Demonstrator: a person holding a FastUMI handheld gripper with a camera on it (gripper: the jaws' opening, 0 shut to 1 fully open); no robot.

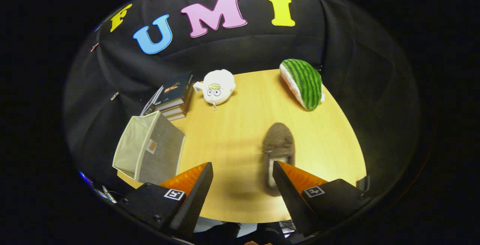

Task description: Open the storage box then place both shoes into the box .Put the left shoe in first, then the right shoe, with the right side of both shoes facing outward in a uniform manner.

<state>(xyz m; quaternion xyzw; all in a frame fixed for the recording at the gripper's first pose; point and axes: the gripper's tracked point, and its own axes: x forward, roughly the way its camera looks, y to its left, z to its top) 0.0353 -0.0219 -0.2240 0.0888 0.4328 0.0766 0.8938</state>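
Observation:
A brown fuzzy slipper shoe (278,145) with a small bow lies on the wooden table (232,132), toe pointing away from me, its heel end beside the inner edge of my right finger (290,185). My gripper (243,170) hovers above the table, open wide, with nothing between the fingers. The grey fabric storage box (152,149) stands at the table's left edge, just ahead of my left finger (195,185), with its beige lid or flap raised on the left side. I cannot see inside the box.
A stack of books (175,96) sits at the back left behind the box. A white plush toy (216,86) lies next to the books. A watermelon-slice plush (304,83) rests at the back right. Black cloth surrounds the table.

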